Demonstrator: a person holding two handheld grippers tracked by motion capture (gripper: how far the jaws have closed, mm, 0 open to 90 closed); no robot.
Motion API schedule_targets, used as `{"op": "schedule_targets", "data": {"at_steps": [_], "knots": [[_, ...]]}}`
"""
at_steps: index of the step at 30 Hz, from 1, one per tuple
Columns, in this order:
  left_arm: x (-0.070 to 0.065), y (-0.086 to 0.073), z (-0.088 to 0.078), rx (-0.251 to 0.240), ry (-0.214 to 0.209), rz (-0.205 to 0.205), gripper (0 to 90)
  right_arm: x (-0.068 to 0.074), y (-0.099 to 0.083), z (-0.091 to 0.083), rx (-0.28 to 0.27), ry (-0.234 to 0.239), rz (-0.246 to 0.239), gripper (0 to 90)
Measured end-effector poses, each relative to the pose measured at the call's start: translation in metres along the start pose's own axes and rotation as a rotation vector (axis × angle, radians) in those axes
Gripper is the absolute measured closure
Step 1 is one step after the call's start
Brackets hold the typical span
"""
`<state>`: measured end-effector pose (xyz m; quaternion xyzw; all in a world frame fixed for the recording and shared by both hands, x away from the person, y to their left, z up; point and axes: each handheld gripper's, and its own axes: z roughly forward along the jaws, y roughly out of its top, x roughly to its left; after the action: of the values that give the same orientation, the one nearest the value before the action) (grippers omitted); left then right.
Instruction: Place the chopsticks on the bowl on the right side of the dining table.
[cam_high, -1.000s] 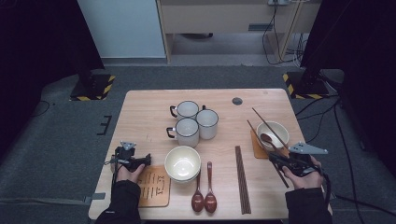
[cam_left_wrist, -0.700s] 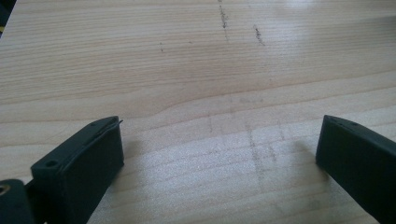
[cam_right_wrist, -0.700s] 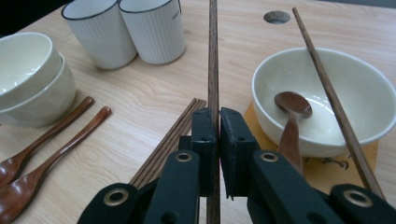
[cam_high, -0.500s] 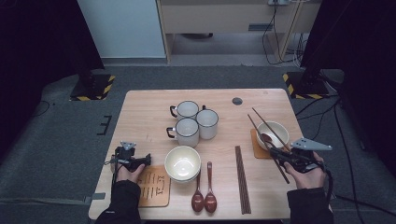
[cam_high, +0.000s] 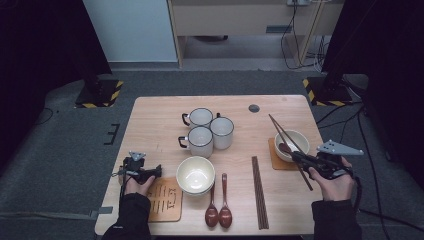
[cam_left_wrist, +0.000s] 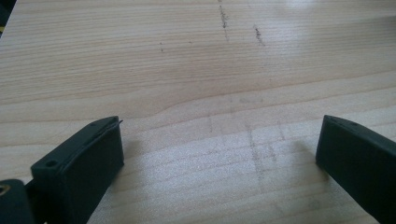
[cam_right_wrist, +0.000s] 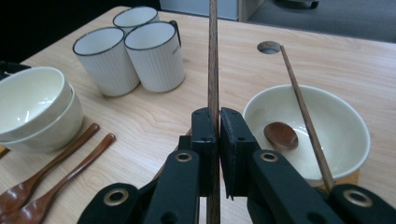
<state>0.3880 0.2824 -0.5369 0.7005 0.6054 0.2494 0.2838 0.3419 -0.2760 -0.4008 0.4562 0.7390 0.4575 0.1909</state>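
My right gripper (cam_right_wrist: 214, 114) is shut on a single dark wooden chopstick (cam_right_wrist: 213, 60) that points away over the table. In the high view the right gripper (cam_high: 296, 156) hangs just in front of a cream bowl (cam_high: 300, 139) on a brown coaster (cam_high: 274, 159). A second chopstick (cam_right_wrist: 303, 109) leans across the bowl's rim (cam_right_wrist: 345, 135), and a wooden spoon (cam_right_wrist: 280, 135) lies inside. My left gripper (cam_high: 156, 171) rests at the table's left front. Its jaws stand wide open over bare wood, with nothing between them (cam_left_wrist: 219, 135).
Three white mugs (cam_high: 207, 131) cluster at the table's middle. Two stacked cream bowls (cam_high: 195, 175) sit near the front, with two wooden spoons (cam_high: 218, 212) and a pair of chopsticks (cam_high: 259, 192) beside them. A patterned coaster (cam_high: 165, 200) lies at the front left.
My right gripper has risen a little with the chopstick in its jaws, so the stick stands higher by the bowl. The left gripper has stayed put.
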Motion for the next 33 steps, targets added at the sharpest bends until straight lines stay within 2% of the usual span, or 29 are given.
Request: {"op": "schedule_targets", "data": {"at_steps": [11,33], "knots": [[0.0,0.0,0.0,0.0,0.0,0.0,0.0,-0.011,0.013,-0.004,-0.019,-0.009,0.001,84.9],[0.0,0.0,0.0,0.0,0.0,0.0,0.0,-0.046,0.031,0.0,-0.02,-0.022,-0.002,84.9]]}}
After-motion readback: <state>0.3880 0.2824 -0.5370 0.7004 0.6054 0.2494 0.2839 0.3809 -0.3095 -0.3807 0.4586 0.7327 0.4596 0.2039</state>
